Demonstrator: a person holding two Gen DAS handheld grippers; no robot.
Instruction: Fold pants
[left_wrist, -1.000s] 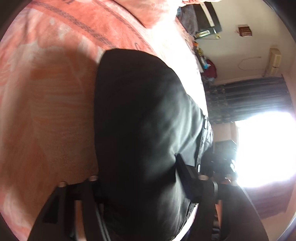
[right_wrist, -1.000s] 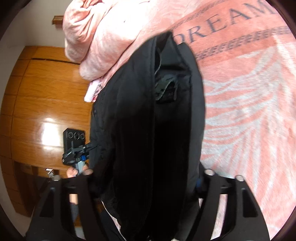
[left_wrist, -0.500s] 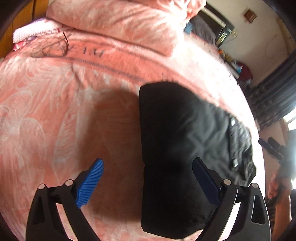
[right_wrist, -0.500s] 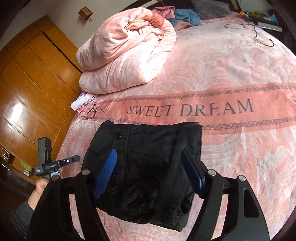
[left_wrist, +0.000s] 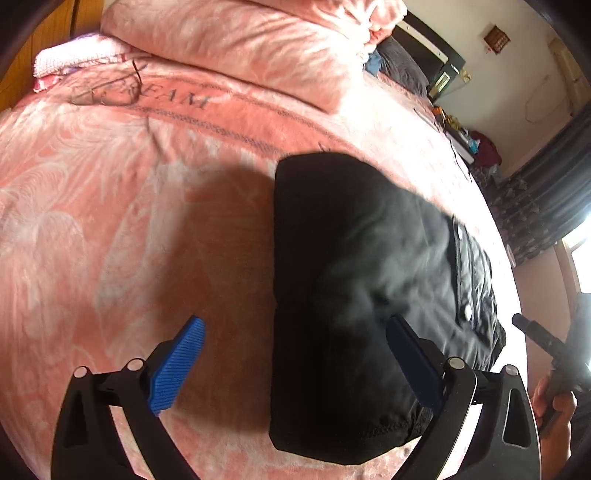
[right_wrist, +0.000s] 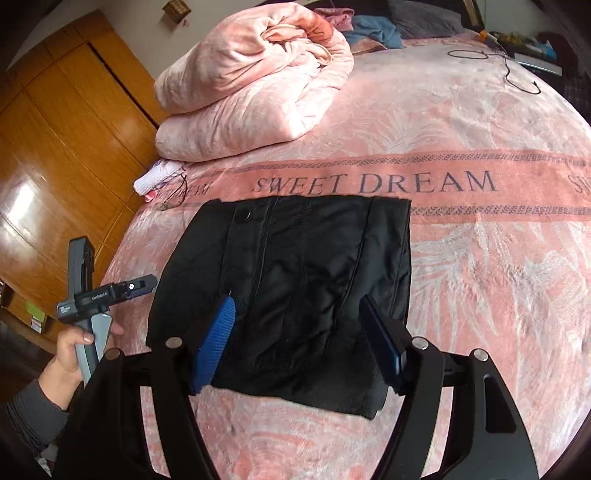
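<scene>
The black pants (right_wrist: 295, 288) lie folded into a compact rectangle on the pink bedspread (right_wrist: 498, 277), just below the "SWEET DREAM" band. They also show in the left wrist view (left_wrist: 362, 280), waistband and button to the right. My right gripper (right_wrist: 299, 328) is open and empty, held above the near edge of the pants. My left gripper (left_wrist: 295, 354) is open and empty, above the left edge of the pants. The left gripper also shows in the right wrist view (right_wrist: 144, 282), held in a hand at the bed's left side.
A rolled pink quilt (right_wrist: 251, 81) lies at the head of the bed. Eyeglasses (left_wrist: 107, 88) and a white cloth (right_wrist: 159, 177) lie near it. A black cable (right_wrist: 509, 62) lies at the far right. Wooden wardrobe doors (right_wrist: 55, 147) stand to the left.
Both grippers were shut on the pants a second ago. They have let go and drawn back, and the pants now lie folded flat on the bed.
</scene>
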